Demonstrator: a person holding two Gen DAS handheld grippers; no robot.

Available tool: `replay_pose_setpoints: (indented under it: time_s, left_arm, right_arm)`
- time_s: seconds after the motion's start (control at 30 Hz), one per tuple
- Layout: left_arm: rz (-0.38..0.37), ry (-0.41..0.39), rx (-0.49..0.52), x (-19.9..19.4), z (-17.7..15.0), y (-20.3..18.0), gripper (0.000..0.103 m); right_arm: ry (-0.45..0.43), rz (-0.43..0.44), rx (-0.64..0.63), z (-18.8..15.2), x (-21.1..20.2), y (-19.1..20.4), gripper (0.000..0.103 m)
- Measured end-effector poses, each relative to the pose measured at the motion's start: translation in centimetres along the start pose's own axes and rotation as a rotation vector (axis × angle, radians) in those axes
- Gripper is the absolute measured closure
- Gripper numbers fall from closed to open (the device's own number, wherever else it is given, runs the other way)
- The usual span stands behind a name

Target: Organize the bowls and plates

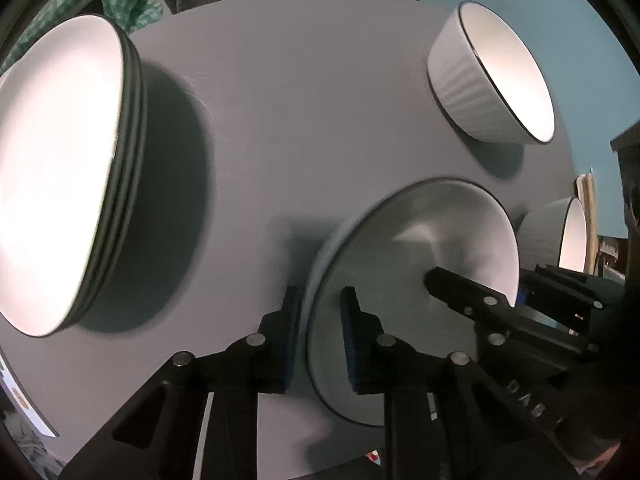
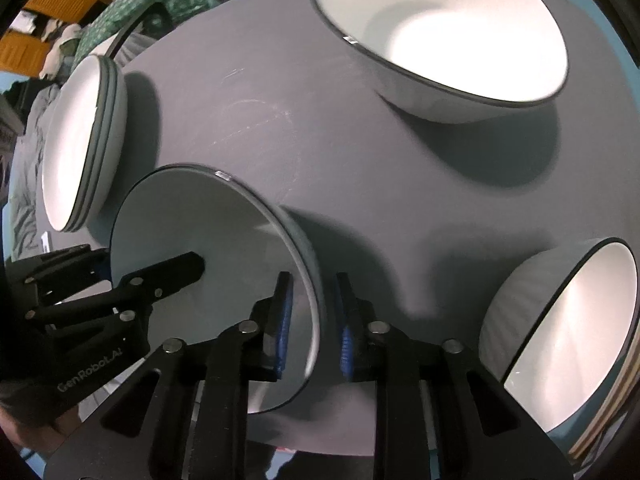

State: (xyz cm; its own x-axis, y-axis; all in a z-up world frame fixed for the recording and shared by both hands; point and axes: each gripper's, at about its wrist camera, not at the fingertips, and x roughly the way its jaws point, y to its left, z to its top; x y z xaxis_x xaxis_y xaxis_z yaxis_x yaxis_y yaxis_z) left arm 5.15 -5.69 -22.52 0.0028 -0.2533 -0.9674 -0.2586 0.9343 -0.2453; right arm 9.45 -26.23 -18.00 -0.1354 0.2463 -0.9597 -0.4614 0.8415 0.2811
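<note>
Both grippers on one white bowl (image 1: 416, 280), near the front edge of the round grey table (image 1: 300, 120). Left gripper (image 1: 320, 336) straddling the bowl's left rim: one blue-padded finger outside the wall, the other inside the basin, jaws set apart with a sliver of gap showing around the rim, so firm contact hard to call. Right gripper (image 2: 310, 320) mirroring that on the opposite rim, blue pads either side of the wall, jaws likewise spread and not pressed flat. Each gripper visible in the other's camera, reaching in across the bowl's interior. Bowl rim slightly blurred; whether resting on the table or just lifted, impossible to tell.

Off to the left, well apart from the gripped bowl: a stack of white plates (image 1: 68, 172) with dark rims, several edges showing, sitting on the table. Far side: a large white bowl (image 2: 440, 36), dark-rimmed, upright, casting a broad shadow. To the right: a ribbed white bowl (image 2: 560, 332), near the table's right edge.

Beyond the table, far left: green checked cloth (image 1: 128, 0). Teal floor (image 1: 568, 40) past the table's right edge.
</note>
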Motion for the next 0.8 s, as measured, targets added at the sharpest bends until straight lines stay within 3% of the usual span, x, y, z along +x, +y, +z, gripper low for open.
replay_pose_setpoints:
  time_s: [0.1,0.23,0.63,0.7,0.8]
  left_arm:
    - [0.025,-0.012,0.001,-0.1,-0.2,-0.4,0.083]
    - [-0.006,0.002,-0.045,-0.2,-0.1,0.2,0.085]
    - [-0.040,-0.008,-0.050,-2.5,0.5,0.4,0.085]
    - [-0.044,-0.021,-0.042,-4.3,1.4,3.8,0.085]
    - [-0.053,-0.040,-0.031,-5.8,1.1,4.9,0.085]
  right_arm:
    - [0.004,-0.020,-0.012,0.0,-0.1,0.1,0.088]
    - [0.009,-0.001,0.023,0.0,-0.4,-0.7,0.095]
    - [-0.002,0.030,0.058,0.3,-3.0,-1.8,0.095]
    - [-0.012,0.024,0.062,0.3,-4.1,-2.2,0.095]
    - [-0.038,0.016,0.058,0.7,-5.9,-2.3,0.095]
